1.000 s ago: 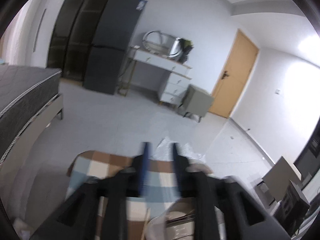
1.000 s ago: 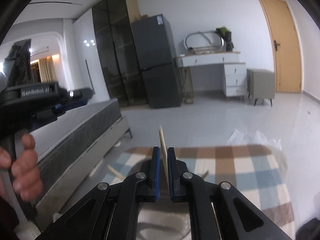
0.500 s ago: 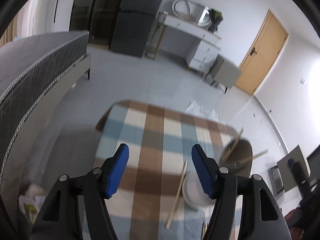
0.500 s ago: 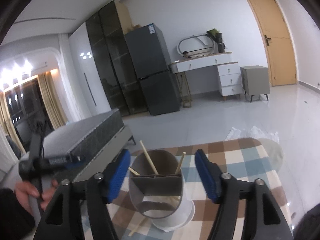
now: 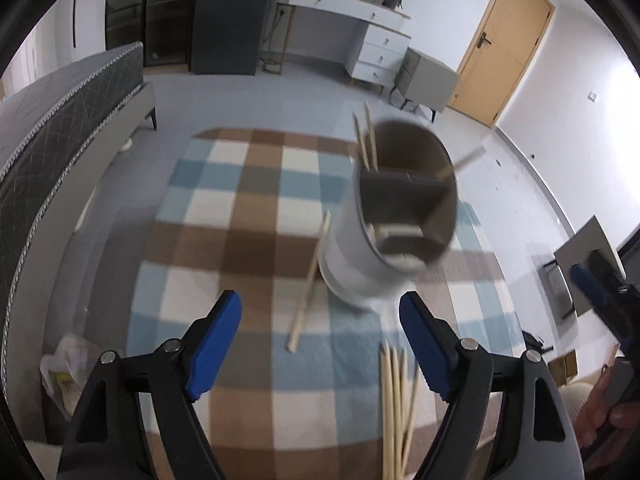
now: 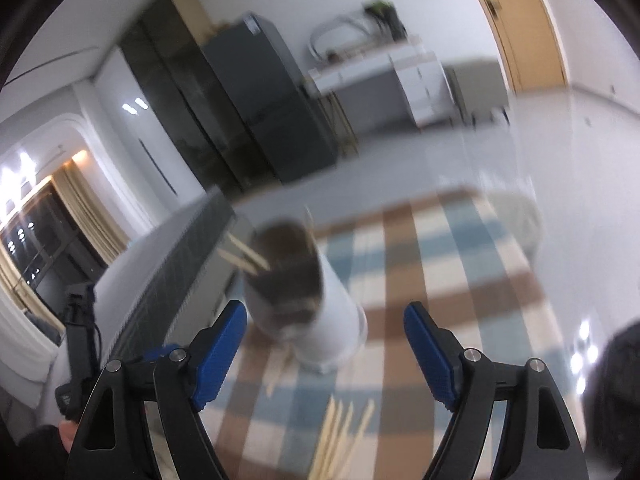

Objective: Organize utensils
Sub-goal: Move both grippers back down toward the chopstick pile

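A white utensil holder (image 5: pixel 360 256) with a grey divided insert stands on the checked tablecloth (image 5: pixel 240 208), with a few wooden chopsticks sticking out of it. One loose chopstick (image 5: pixel 308 284) lies against its left side. A bundle of several chopsticks (image 5: pixel 396 404) lies near the table's front edge. My left gripper (image 5: pixel 320 336) hovers above the cloth in front of the holder, jaws opening, nothing between them. My right gripper (image 6: pixel 324 344) hangs just in front of the holder (image 6: pixel 316 312), jaws opening and empty; the bundle of chopsticks (image 6: pixel 340 432) lies below it.
A grey bed (image 5: pixel 60 120) runs along the table's left side. On the floor at the left lies a plastic bag (image 5: pixel 68 364). Behind the table are a dark fridge (image 5: pixel 228 20), a white dresser (image 5: pixel 360 40) and a wooden door (image 5: pixel 508 40).
The right gripper let go of a chopstick into the holder, opened wide and drew back. The left gripper opened and tipped down from the room toward the table.
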{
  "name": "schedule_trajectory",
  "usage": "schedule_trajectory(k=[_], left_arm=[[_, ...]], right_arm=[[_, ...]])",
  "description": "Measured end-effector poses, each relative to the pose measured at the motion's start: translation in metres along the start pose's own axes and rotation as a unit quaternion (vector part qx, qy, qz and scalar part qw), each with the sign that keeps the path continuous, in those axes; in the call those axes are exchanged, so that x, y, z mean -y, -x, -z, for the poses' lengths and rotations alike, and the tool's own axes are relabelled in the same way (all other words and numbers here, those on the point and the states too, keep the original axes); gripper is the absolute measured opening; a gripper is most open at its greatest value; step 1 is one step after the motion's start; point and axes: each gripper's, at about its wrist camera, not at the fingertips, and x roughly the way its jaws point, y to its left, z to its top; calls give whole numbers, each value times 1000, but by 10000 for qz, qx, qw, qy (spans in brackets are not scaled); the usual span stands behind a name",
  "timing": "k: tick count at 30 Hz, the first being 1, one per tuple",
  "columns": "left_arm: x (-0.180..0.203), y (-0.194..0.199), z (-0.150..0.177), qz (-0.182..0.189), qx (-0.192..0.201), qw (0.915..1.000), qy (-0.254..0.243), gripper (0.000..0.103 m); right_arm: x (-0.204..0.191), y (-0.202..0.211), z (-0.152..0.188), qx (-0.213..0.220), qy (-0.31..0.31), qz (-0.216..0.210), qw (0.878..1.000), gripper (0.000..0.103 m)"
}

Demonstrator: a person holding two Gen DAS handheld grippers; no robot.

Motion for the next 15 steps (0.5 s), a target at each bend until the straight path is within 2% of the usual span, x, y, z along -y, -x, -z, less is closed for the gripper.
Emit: schedule_trajectory(k=[3,7,12,15], left_arm=[[4,0,14,-74,-81,9999,16,78],[7,-3,33,-203,-217,9995,-81,78],[6,-13,44,-288,-349,9990,-60,78],[0,-15,44,-296,-371,9988,136,78]], right_arm=[[11,-16,24,-574,-194,57,9981,81],[16,-38,52,-1230,-240,144,9920,68],[22,-64,74,-1815,-177,326,9827,58],[23,-74,84,-2087,-146,462,9768,57]])
